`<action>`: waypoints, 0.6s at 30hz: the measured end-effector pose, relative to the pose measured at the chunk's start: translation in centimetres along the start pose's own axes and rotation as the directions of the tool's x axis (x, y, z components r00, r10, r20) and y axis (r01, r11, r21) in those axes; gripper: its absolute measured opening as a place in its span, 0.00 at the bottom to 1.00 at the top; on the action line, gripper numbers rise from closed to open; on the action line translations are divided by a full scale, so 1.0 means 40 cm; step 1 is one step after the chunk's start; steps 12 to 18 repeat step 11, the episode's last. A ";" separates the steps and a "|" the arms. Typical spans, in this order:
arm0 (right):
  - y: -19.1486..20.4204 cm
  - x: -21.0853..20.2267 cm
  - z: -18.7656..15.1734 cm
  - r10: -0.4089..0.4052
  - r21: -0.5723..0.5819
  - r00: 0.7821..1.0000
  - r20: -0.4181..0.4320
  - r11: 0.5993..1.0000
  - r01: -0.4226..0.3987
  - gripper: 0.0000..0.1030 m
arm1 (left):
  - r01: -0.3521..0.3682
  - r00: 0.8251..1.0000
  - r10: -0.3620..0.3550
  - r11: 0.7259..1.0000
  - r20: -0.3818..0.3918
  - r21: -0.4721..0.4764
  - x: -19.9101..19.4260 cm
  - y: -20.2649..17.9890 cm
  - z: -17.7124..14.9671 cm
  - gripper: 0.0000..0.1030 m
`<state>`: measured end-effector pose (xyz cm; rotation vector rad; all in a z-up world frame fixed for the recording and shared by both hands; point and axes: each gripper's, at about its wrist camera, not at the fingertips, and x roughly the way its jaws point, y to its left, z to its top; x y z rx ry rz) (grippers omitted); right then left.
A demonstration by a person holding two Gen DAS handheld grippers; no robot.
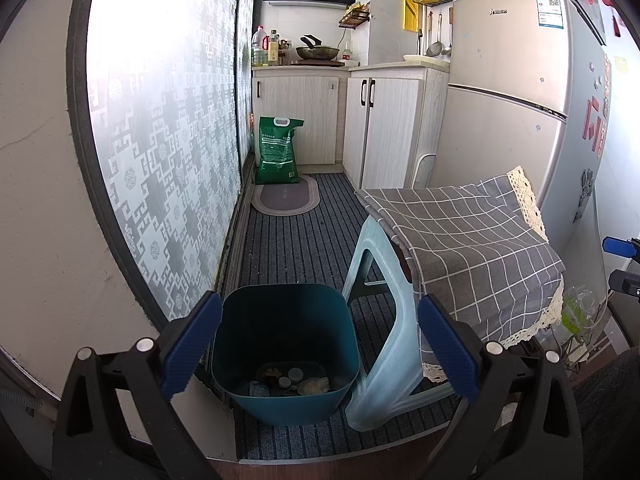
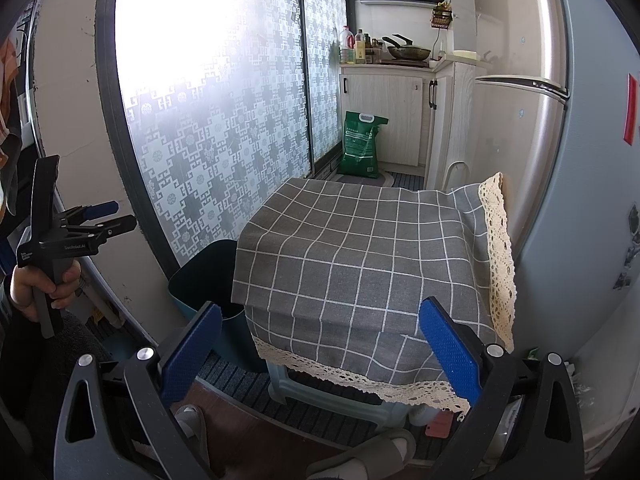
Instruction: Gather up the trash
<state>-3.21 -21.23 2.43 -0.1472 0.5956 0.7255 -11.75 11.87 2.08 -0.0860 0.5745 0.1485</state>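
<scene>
The teal bin [image 1: 284,344] stands on the floor against the stool's left side, scraps [image 1: 294,380] already inside. The left gripper [image 1: 318,346] hovers above it, fingers spread and empty; the right gripper [image 2: 320,350], likewise spread, faces the checked cloth [image 2: 360,256], seemingly bare.

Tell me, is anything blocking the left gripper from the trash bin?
Nothing visible does. The left gripper, jaws open and empty, looks straight into the open teal bin. The stool under its checked cloth stands beside the bin.
</scene>
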 end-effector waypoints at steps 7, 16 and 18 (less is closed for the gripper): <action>0.001 0.000 0.000 0.000 0.000 1.000 0.000 1.000 0.000 0.97 | -0.007 1.000 0.007 1.000 -0.010 -0.002 0.003 0.014 -0.003 0.97; 0.001 0.001 0.001 0.000 0.000 1.000 -0.001 1.000 0.000 0.97 | -0.007 1.000 0.007 1.000 -0.015 -0.001 0.006 0.012 -0.002 0.97; 0.001 0.001 0.001 0.000 0.000 1.000 -0.001 1.000 0.000 0.97 | -0.007 1.000 0.007 1.000 -0.015 -0.001 0.006 0.012 -0.002 0.97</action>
